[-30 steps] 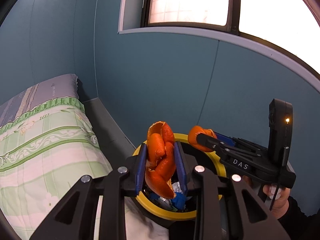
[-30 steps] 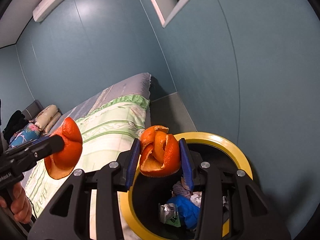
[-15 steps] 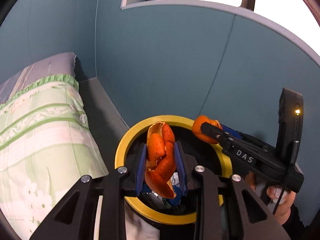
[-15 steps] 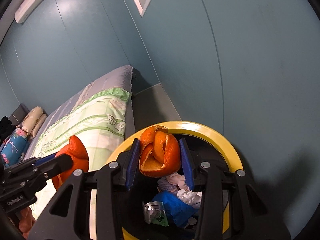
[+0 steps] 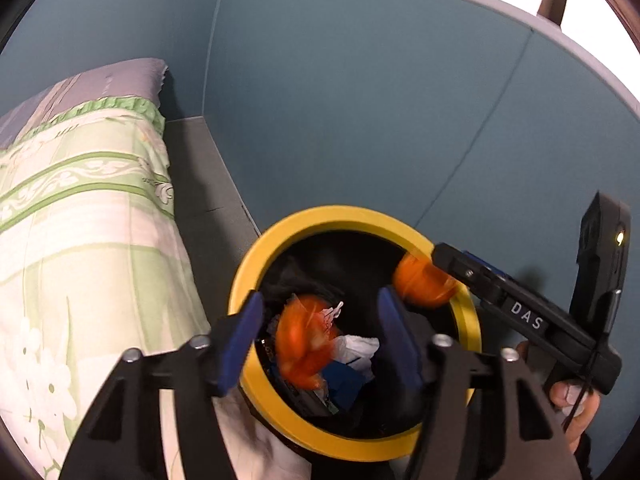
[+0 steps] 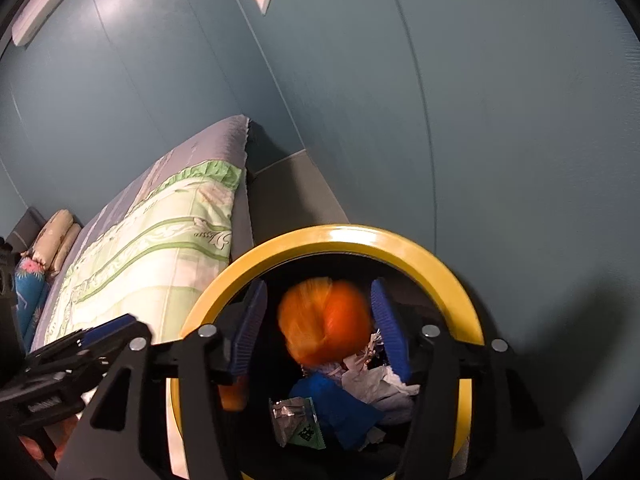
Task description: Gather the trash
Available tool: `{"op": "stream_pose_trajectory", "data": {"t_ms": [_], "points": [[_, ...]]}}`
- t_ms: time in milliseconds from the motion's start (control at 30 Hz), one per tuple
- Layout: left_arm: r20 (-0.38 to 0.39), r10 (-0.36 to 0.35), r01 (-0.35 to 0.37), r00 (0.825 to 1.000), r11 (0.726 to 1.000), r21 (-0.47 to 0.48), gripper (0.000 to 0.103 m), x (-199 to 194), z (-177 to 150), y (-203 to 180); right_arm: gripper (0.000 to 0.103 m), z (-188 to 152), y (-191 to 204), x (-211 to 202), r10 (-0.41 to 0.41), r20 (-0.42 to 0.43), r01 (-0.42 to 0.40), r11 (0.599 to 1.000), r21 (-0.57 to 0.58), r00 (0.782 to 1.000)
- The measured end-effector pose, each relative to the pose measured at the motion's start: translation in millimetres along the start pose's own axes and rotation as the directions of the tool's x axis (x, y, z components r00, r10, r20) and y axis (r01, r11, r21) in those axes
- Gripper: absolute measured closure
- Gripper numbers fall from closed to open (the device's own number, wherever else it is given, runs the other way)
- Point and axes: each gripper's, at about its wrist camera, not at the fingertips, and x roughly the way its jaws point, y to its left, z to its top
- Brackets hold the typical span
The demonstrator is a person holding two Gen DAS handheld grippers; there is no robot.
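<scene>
The left tool hangs over the bin, its blue pads spread and opening; a piece of orange peel sits blurred between them, touching neither pad, above the trash in the bin. The right tool is also above the bin, its jaws likewise opening, with a second peel smeared by motion in the gap, clear of both pads and just over the bin's mouth.

Left of the bin lies a bed with a green and white cover, its edge close against the yellow rim. A strip of grey floor runs between the bed and the blue wall behind the bin. Inside the bin sit white crumpled paper, a blue wrapper and a small foil packet. In the left view the right tool reaches in from the right of the bin, its peel at the rim, with a hand gripping its handle. Pillows rest at the bed's far end, well away from the bin.
</scene>
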Motion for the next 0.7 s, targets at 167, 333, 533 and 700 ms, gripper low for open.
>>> {"op": "stream_pose_trajectory", "data": {"t_ms": [167, 333, 533, 700], "points": [[0.061, 0.021, -0.018, 0.998, 0.999, -0.037, 0.029, -30, 3, 20, 0.047, 6, 1, -10, -0.031, 0.025, 0.031, 1.0, 0.005, 0.999], [0.13, 0.078, -0.069, 0.988, 0.995, -0.069, 0.028, -75, -4, 54, 0.046, 7, 26, -26, -0.056, 0.06, 0.059, 0.997, -0.049, 0.997], [0.172, 0.192, -0.162, 0.966, 0.971, -0.174, 0.028, -141, -39, 119, 0.045, -12, 88, -41, 0.025, 0.042, -0.017, 0.986, -0.166, 0.999], [0.197, 0.334, -0.283, 0.922, 0.927, -0.246, 0.026, -203, -83, 168, 0.041, -42, 162, -49, 0.139, -0.007, -0.136, 0.952, -0.274, 0.99]]}}
